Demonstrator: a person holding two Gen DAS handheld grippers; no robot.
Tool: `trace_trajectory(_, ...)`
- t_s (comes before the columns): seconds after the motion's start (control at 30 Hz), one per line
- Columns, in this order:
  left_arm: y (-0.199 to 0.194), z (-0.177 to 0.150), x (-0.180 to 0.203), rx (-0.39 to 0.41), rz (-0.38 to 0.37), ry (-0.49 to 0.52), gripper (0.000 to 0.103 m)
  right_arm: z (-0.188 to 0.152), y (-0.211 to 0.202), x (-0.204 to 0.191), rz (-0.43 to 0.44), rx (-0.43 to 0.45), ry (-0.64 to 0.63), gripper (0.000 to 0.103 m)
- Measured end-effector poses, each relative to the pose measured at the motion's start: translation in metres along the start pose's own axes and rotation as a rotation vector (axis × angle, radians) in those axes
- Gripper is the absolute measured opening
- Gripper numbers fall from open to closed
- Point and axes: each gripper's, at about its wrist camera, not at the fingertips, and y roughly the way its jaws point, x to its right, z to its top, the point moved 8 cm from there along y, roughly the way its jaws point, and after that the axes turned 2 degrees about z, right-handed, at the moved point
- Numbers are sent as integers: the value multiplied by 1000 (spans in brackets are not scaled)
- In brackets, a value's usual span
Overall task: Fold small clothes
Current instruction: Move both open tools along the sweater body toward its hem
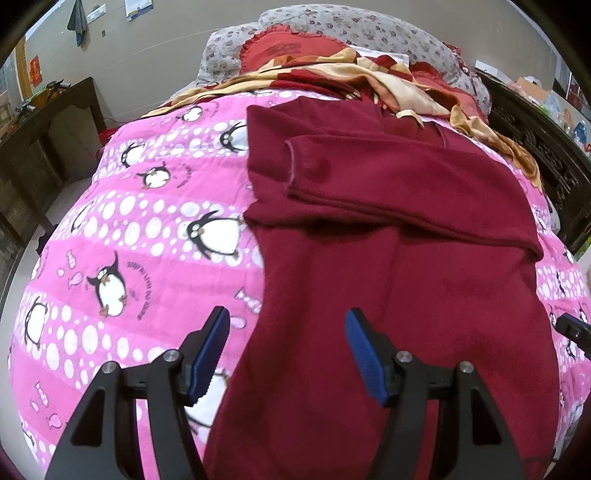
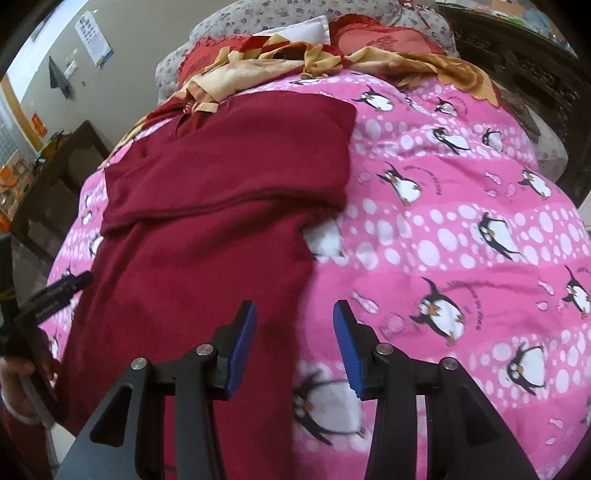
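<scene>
A dark red sweater [image 1: 399, 280] lies flat on a pink penguin-print quilt [image 1: 147, 229], with both sleeves folded across the chest. It also shows in the right wrist view [image 2: 207, 229] on the quilt [image 2: 461, 229]. My left gripper [image 1: 288, 350] is open and empty, hovering over the sweater's lower left edge. My right gripper [image 2: 293, 339] is open and empty, hovering over the sweater's lower right edge. The left gripper's tip [image 2: 62, 291] shows at the left of the right wrist view, and the right gripper's tip [image 1: 572, 328] at the right of the left wrist view.
A crumpled red and yellow blanket [image 1: 351, 74] and floral pillows [image 1: 332, 26] lie at the head of the bed. A dark wooden headboard [image 1: 535, 147] stands on the right. A dark wooden cabinet [image 1: 44, 133] stands by the wall on the left.
</scene>
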Motion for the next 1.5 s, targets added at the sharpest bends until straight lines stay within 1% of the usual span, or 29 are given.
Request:
trace_trajectory(0.07, -1, -5, -5, -7, -8, -6, 69, -6, -2, 10, -10, -13, 2, 54)
trace_trajectory(0.13, -2, -10, -10, -20, -17, -15, 69, -9, -2, 17, 1, -23, 26, 54)
trace_trajectory(0.27, -3, -21, -18, -49, -35, -45, 69, -17, 4, 17, 99, -38, 97, 54)
trace_trajectory(0.37, -4, -28, -24, -58, -22, -46, 69, -24, 17, 7, 151, -61, 109, 54)
trace_trajectory(0.4, -5, -30, -26, -60, -16, -42, 69, -25, 21, 4, 153, -58, 108, 54)
trace_trajectory(0.43, -5, -31, -28, -61, -10, -38, 69, -25, 20, 3, 136, -36, 100, 52)
trace_trajectory(0.47, -5, -33, -29, -63, -7, -37, 69, -24, 19, 1, 134, -18, 93, 39)
trace_trajectory(0.5, -5, -35, -31, -67, -6, -38, 69, -23, 16, -3, 157, -6, 90, 29)
trace_trajectory(0.53, -5, -37, -32, -71, -7, -41, 69, -23, 14, -8, 192, -2, 94, 29)
trace_trajectory(0.57, -5, -38, -33, -74, -10, -44, 69, -23, 14, -9, 194, -3, 90, 29)
trace_trajectory(0.67, -4, -43, -34, -84, -11, -49, 69, -24, 22, -4, 118, -35, 73, 31)
trace_trajectory(0.73, -5, -46, -35, -89, -13, -53, 69, -23, 22, -3, 148, -23, 102, 39)
trace_trajectory(0.77, -5, -47, -35, -90, -15, -56, 69, -23, 21, -3, 169, -16, 117, 47)
trace_trajectory(0.8, -6, -48, -36, -92, -16, -57, 69, -24, 21, -4, 188, -17, 126, 51)
trace_trajectory(0.93, -3, -55, -37, -109, -11, -55, 69, -25, 25, -8, 188, -21, 99, 51)
trace_trajectory(0.97, -3, -56, -38, -112, -8, -56, 69, -25, 26, -8, 186, -20, 93, 46)
trace_trajectory(1.0, -2, -57, -38, -115, -8, -58, 69, -25, 26, -8, 180, -19, 88, 26)
trace_trajectory(1.03, -2, -58, -39, -116, -9, -62, 69, -25, 26, -8, 173, -21, 76, 17)
trace_trajectory(1.07, -3, -58, -40, -116, -10, -64, 69, -25, 24, -9, 163, -20, 66, 18)
trace_trajectory(1.2, -8, -59, -43, -111, -9, -62, 69, -22, -4, -3, 123, 61, 25, 17)
trace_trajectory(1.23, -9, -60, -44, -111, -8, -63, 69, -21, -8, 0, 119, 66, 25, 17)
trace_trajectory(1.3, -8, -62, -45, -117, -8, -64, 69, -23, -4, 8, 108, 44, 37, 17)
trace_trajectory(1.4, -10, -66, -46, -121, -7, -61, 69, -30, 8, 6, 99, 4, 28, 17)
trace_trajectory(1.43, -12, -67, -47, -120, -6, -60, 69, -30, 7, 5, 101, 5, 25, 18)
trace_trajectory(1.5, -14, -68, -49, -119, -11, -63, 69, -29, 0, 5, 113, 17, 46, 24)
